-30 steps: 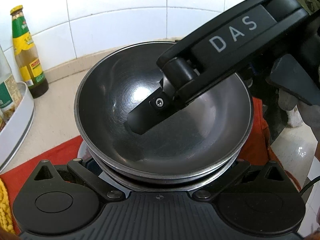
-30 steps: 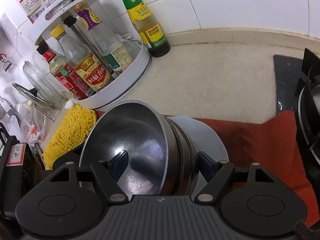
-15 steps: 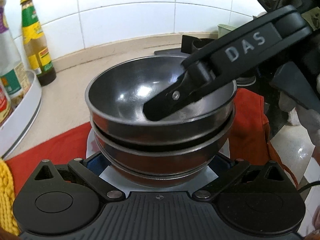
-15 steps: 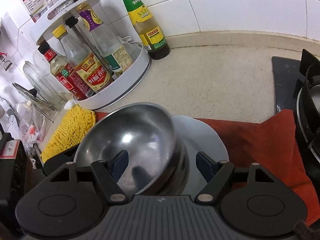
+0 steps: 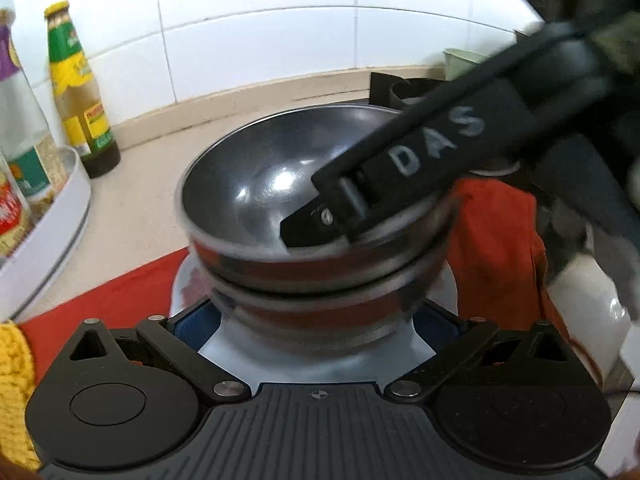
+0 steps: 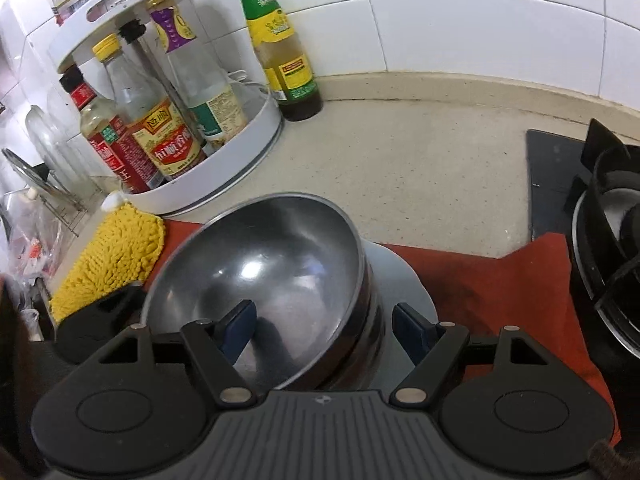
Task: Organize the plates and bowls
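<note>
On my left camera I see a stack of steel bowls [image 5: 320, 240] nested one in another, standing on a pale plate [image 5: 320, 364] that lies on a red cloth [image 5: 496, 232] on the counter [image 6: 400, 168]. My left gripper [image 5: 320, 320] is spread wide, its blue-padded fingers [image 5: 196, 326] down by the foot of the stack on either side, over the plate — I can't tell whether they touch anything.

The right gripper [image 6: 320, 330] is also wide open. One finger [image 6: 238, 326] reaches inside the top bowl [image 6: 260, 280], the other stands outside the stack over the plate [image 6: 404, 280], so the bowl's near wall sits between them, ungripped as far as I can see. From the left camera that arm, marked DAS, comes in from the upper right with its tip just inside the rim — the picture is blurred there.

Behind stand a green-labelled bottle [image 6: 280, 48], a white turntable rack [image 6: 224, 176] of bottles, a yellow cloth [image 6: 108, 260] and a stove [image 6: 600, 220] at the right.
</note>
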A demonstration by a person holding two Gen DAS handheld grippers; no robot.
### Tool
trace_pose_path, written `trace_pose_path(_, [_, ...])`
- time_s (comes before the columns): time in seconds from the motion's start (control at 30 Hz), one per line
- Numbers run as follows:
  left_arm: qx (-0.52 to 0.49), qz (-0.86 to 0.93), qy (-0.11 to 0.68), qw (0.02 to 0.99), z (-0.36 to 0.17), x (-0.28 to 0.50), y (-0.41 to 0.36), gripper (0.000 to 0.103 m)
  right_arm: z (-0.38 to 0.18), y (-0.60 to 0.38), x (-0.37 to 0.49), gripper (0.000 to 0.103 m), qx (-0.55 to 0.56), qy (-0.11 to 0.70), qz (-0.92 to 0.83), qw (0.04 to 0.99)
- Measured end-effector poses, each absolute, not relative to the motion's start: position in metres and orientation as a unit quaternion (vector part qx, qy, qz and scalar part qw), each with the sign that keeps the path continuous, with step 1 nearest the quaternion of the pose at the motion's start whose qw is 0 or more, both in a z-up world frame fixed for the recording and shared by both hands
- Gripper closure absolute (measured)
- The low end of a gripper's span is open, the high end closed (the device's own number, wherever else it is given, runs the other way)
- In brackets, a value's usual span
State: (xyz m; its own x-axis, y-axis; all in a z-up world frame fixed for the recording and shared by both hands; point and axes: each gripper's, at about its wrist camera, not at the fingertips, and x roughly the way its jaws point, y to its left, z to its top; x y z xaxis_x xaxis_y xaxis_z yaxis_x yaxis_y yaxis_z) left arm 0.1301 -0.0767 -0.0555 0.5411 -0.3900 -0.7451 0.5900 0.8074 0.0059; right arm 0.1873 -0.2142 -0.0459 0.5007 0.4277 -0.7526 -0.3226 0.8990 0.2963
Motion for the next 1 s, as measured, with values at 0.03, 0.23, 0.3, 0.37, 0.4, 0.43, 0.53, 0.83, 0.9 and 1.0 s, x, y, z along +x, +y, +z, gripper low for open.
trace_pose_path(0.03, [0.136,-0.28,0.389,0.867,-0.054,0.127,-0.073,0.0,-0.046,-0.215,0.187,0.032,0.061,0.449,0.218,0.865])
trace_pose_path(0.23, [0.097,-0.28,0.399,0.867,-0.045,0.114,-0.05,0.0,-0.038,-0.218,0.179,0.032,0.073,0.437,0.217,0.87])
trace_pose_path(0.3, [0.085,-0.275,0.395,0.873,-0.04,0.111,-0.044,0.0,-0.029,-0.221,0.173,0.032,0.074,0.427,0.215,0.875])
trace_pose_path(0.37, [0.073,-0.268,0.391,0.878,-0.032,0.108,-0.039,0.0,-0.018,-0.224,0.163,0.032,0.075,0.415,0.211,0.882])
trace_pose_path(0.4, [0.063,-0.264,0.386,0.881,-0.027,0.107,-0.035,0.0,-0.013,-0.225,0.157,0.032,0.075,0.408,0.21,0.885])
trace_pose_path(0.43, [0.055,-0.261,0.383,0.884,-0.023,0.105,-0.032,0.0,-0.008,-0.226,0.151,0.032,0.074,0.4,0.211,0.889])
trace_pose_path(0.53, [0.035,-0.248,0.376,0.892,-0.012,0.102,-0.023,0.0,0.007,-0.228,0.13,0.03,0.066,0.381,0.205,0.899])
trace_pose_path(0.83, [0.006,-0.216,0.373,0.903,0.005,0.091,-0.009,0.0,0.018,-0.233,0.084,0.028,0.059,0.359,0.171,0.916])
trace_pose_path(0.9, [0.005,-0.198,0.372,0.907,0.007,0.089,-0.007,0.0,0.017,-0.231,0.073,0.028,0.055,0.355,0.161,0.919])
trace_pose_path(1.0, [0.005,-0.179,0.371,0.911,0.009,0.085,-0.007,0.0,0.014,-0.227,0.058,0.028,0.05,0.35,0.145,0.924])
